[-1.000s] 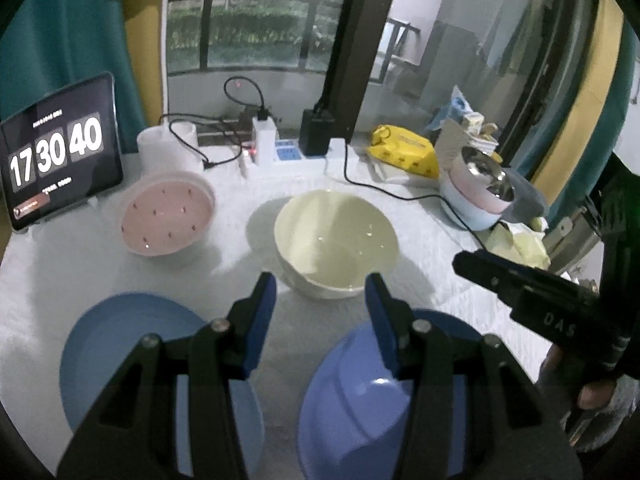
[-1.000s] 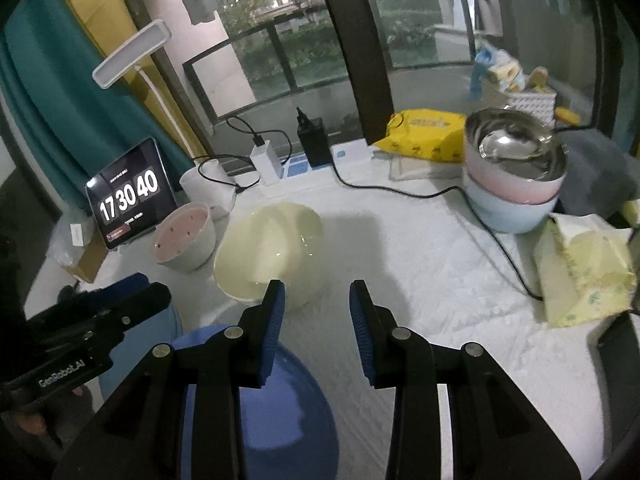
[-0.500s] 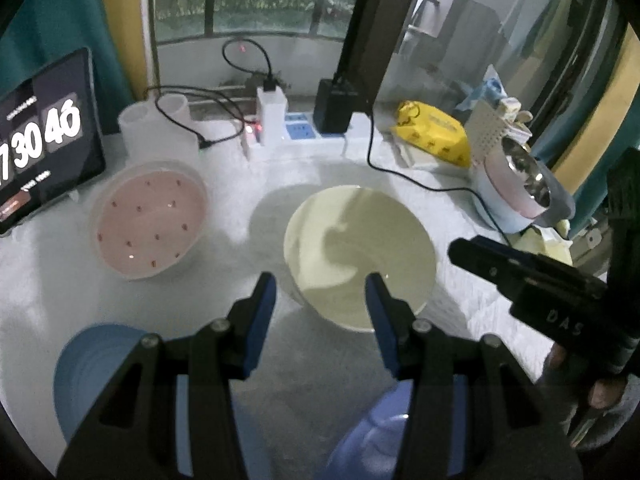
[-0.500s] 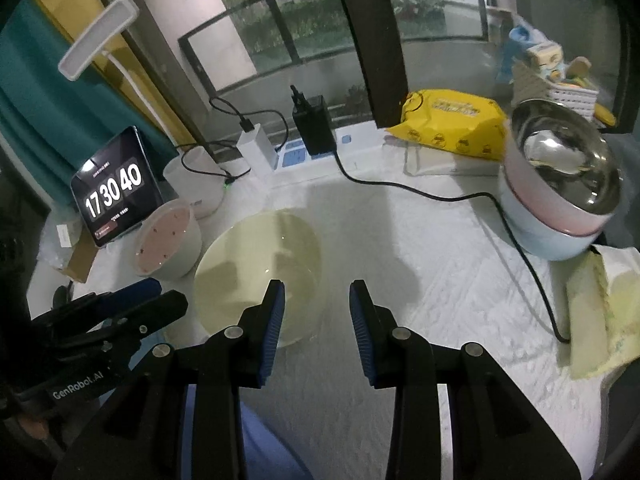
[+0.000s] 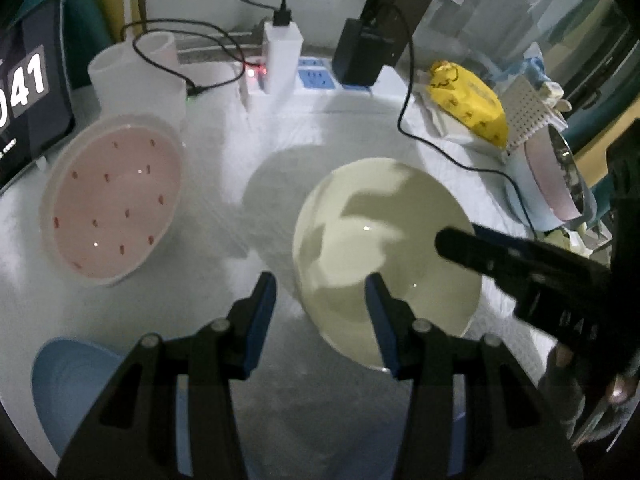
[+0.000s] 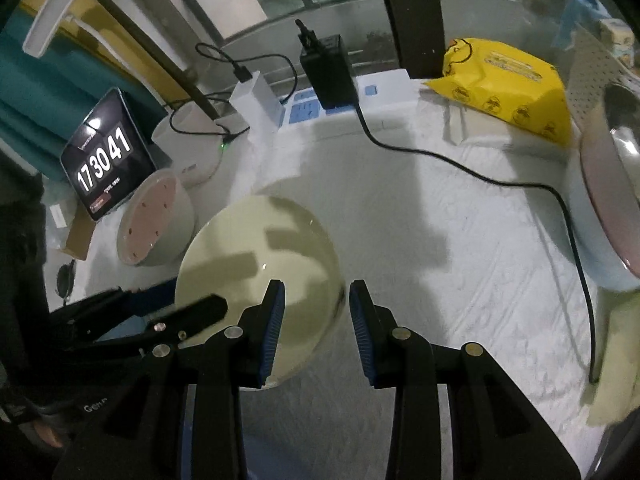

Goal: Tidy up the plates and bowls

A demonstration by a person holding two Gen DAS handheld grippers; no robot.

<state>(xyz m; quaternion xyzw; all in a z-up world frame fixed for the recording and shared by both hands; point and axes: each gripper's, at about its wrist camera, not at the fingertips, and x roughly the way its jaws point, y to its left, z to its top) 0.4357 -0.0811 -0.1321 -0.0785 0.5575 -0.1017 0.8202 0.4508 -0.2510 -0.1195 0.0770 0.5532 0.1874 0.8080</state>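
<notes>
1. Jaws of left gripper [image 5: 320, 292] partly spread, astride the near-left rim of the cream bowl [image 5: 384, 256], not pinching it.
2. Jaws of right gripper [image 6: 316, 300] likewise parted, bracketing the bowl's opposite rim, nothing clamped.
3. Bowl upright on the white cloth [image 6: 460, 240], mid-table; probably approached from both sides for a steady two-handed lift.
4. Pink dotted bowl [image 5: 116, 208] apart to the left; blue plate [image 5: 76, 392] nearer.

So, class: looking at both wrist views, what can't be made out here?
- Blue plate, left wrist view: partly hidden behind the left gripper.
- Tablet clock, left wrist view: cut off by the edge.
- Stacked bowls, right wrist view: cut off at the right edge.
- Yellow pack: print too small.
</notes>
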